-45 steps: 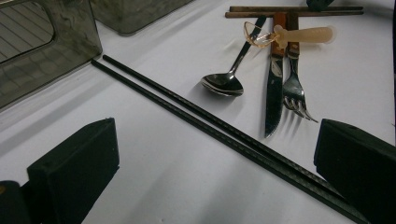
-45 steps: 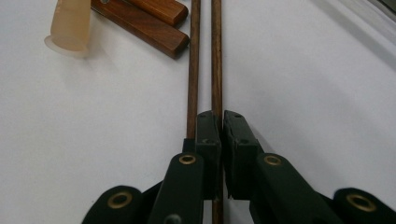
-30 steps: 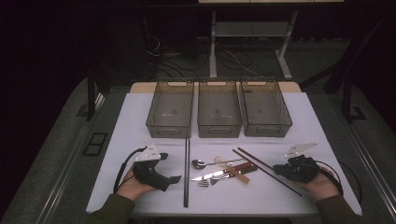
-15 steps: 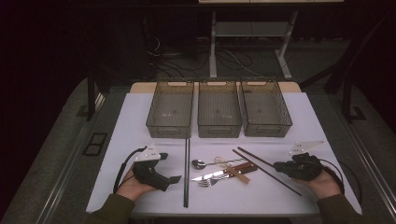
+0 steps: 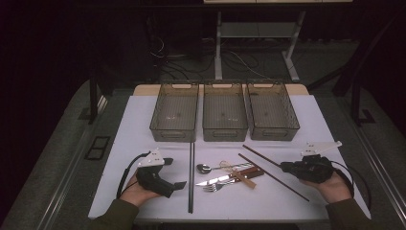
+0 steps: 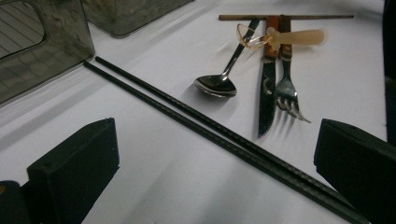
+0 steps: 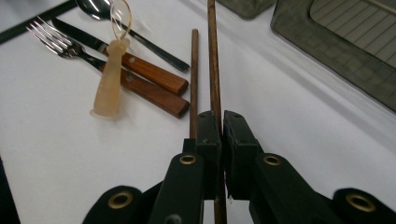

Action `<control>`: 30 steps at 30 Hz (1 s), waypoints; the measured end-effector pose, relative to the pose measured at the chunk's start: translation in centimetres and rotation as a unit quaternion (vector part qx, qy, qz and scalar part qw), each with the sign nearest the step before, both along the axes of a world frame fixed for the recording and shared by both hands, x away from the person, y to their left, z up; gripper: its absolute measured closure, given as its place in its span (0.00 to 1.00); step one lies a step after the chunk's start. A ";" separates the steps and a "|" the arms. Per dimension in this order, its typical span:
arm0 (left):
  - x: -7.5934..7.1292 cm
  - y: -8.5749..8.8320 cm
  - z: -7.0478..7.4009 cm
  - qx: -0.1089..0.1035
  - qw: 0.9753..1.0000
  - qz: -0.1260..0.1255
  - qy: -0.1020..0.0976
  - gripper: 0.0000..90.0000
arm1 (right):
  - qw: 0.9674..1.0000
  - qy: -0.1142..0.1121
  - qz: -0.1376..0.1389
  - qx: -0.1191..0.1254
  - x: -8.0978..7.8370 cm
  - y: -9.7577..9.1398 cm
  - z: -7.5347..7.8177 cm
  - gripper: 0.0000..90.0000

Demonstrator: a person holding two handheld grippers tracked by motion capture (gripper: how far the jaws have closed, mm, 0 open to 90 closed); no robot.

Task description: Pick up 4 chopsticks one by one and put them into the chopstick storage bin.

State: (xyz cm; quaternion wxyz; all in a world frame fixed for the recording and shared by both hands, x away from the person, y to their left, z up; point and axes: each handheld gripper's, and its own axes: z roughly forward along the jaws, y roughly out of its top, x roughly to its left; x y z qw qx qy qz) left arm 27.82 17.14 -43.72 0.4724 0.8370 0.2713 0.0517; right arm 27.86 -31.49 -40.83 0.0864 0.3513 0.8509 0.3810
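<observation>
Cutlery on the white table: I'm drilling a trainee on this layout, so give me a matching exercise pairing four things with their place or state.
Column one:
1 black chopsticks
2 brown chopstick
3 spoon
4 left tongs

Column two:
A clamped in the right tongs
B open
C bowl beside the knife blade
D lying side by side near the left bin

Pairs: 1-D, 2-A, 3-C, 4-B

Three bins (image 5: 225,117), cutlery (spoon (image 6: 217,84)) — black chopsticks (image 5: 191,177)
</observation>
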 end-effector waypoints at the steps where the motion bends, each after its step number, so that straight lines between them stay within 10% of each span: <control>1: 0.0 -0.1 -0.1 0.001 1.000 -0.002 0.001 0.00 | 1.000 -0.003 0.000 0.002 0.0 0.0 0.1 0.95; 30: -0.3 -0.7 -0.3 0.008 1.000 -0.012 0.005 0.00 | 0.999 -0.016 0.015 0.041 1.7 3.1 2.3 0.95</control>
